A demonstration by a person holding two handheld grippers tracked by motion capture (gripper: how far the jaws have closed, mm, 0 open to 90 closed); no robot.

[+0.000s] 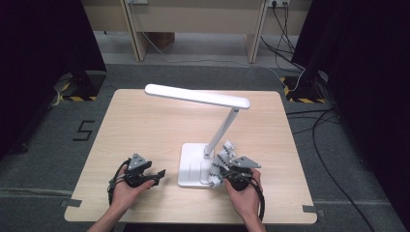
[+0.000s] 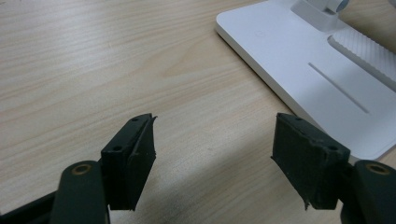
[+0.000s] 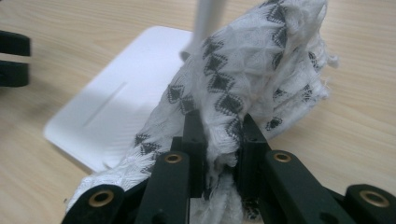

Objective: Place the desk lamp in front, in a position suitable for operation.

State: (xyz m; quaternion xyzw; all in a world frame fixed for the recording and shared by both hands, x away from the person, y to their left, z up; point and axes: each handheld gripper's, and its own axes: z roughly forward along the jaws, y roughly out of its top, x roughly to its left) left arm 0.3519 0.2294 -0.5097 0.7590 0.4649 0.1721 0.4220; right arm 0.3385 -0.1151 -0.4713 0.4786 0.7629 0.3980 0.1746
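We start from the cloth (image 3: 243, 79), a white rag with a black triangle print, bunched up and pinched between the pads of our right gripper (image 3: 223, 140). It sits just at the right edge of the lamp base (image 1: 193, 164), touching or nearly touching it, with part of it draped over the base's near right corner and a tail hanging below the jaws. In the high view the cloth (image 1: 223, 159) rises beside the foot of the lamp's slanted stem (image 1: 221, 130).

Our left gripper (image 2: 212, 154) rests on the table (image 1: 145, 125) to the left of the lamp base, apart from it, its jaws spread wide with nothing between them.

As we judge it, the work is wiping the desk lamp: the cloth is gripped and has been brought to the base, so the pick-up is done. Whether any of the base has been wiped we cannot tell. The stem and the long lamp head (image 1: 198, 95) above seem left to do.

No containers are on the table; the shallow groove in the base holds nothing.
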